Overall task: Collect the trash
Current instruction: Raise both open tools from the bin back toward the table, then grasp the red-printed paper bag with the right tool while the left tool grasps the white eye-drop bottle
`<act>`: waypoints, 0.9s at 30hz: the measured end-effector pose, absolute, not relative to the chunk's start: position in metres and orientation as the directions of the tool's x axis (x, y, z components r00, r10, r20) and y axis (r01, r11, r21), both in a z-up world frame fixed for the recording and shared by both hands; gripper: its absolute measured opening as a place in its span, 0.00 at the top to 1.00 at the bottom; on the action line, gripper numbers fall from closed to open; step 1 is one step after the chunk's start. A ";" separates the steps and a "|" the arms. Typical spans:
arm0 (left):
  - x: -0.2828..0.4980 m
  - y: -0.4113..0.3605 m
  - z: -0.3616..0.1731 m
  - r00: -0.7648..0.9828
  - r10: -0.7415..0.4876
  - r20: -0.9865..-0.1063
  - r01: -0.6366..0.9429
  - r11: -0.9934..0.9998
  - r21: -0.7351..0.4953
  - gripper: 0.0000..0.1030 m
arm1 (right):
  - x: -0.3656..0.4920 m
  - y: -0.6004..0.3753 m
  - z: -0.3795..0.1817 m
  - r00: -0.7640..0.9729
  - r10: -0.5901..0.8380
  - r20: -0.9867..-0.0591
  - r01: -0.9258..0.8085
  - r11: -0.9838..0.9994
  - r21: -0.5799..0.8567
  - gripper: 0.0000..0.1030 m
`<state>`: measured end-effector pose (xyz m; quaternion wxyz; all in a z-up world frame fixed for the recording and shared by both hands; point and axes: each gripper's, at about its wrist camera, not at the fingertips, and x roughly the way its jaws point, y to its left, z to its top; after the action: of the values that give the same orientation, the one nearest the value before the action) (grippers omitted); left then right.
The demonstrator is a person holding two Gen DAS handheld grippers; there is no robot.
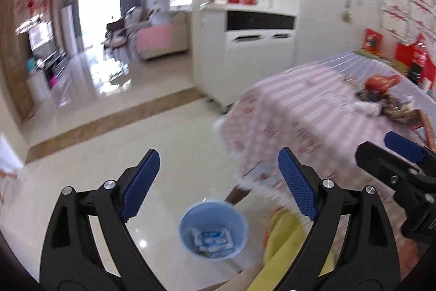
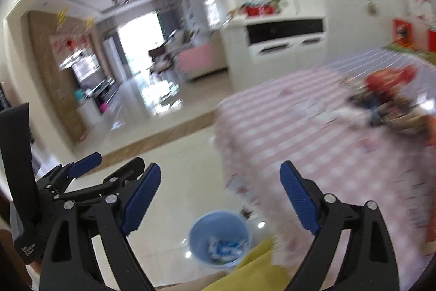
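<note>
Nearest in the left wrist view, left claw (image 1: 218,182) spread wide with nothing between its blue ribbed pads, held above the glossy tile floor (image 1: 169,132). Same in the right wrist view: right claw (image 2: 220,191) gaping open and empty, blue pads well apart. Just below and between both sets of fingers, standing on the floor, a light blue bin (image 1: 213,230) with white-and-blue wrappers (image 1: 213,236) lying in its bottom; seen again from the right wrist as the same round bin (image 2: 219,237) holding the same scraps (image 2: 225,247). Close beside the bin toward the lower right, a yellow cloth (image 1: 283,244), blurred, its shape hard to make out. At the right edge of the left wrist view, part of the other claw in black and blue; likewise at the left edge of the right wrist view. Further on, beside the bin, a desk covered by a pink-and-white checked cloth (image 1: 299,105) hanging over its edge. On the desk's far side, a jumbled pile of trash (image 1: 381,97) with red, dark and white pieces, too blurred to tell apart. Beyond the desk, a white cabinet (image 1: 259,51) against the wall with red boxes on top. Farthest back, past a brown floor strip, a bright living room with a pink sofa (image 1: 160,41) and a sunlit doorway.
</note>
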<state>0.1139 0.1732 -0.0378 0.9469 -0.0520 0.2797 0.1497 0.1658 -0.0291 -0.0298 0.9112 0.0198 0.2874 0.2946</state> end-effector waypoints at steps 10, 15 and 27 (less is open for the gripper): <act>0.155 0.087 -0.020 0.857 0.029 -0.515 -0.071 0.995 -0.063 0.15 | 0.166 -0.144 -0.007 0.877 0.177 -0.447 -0.152 0.984 0.092 0.05; 0.173 0.039 -0.030 0.842 -0.053 -0.536 0.025 0.998 -0.059 0.15 | 0.181 -0.187 -0.028 0.873 -0.015 -0.487 0.029 0.999 0.020 0.04; 0.194 0.011 -0.061 0.773 -0.048 -0.632 0.024 0.999 -0.047 0.15 | 0.227 -0.168 -0.066 0.733 -0.216 -0.645 0.107 0.973 -0.205 0.04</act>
<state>0.1942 0.0107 -0.0606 0.9414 -0.0182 0.3362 -0.0190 0.2273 -0.1682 -0.0658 0.9277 -0.0773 0.3547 -0.0871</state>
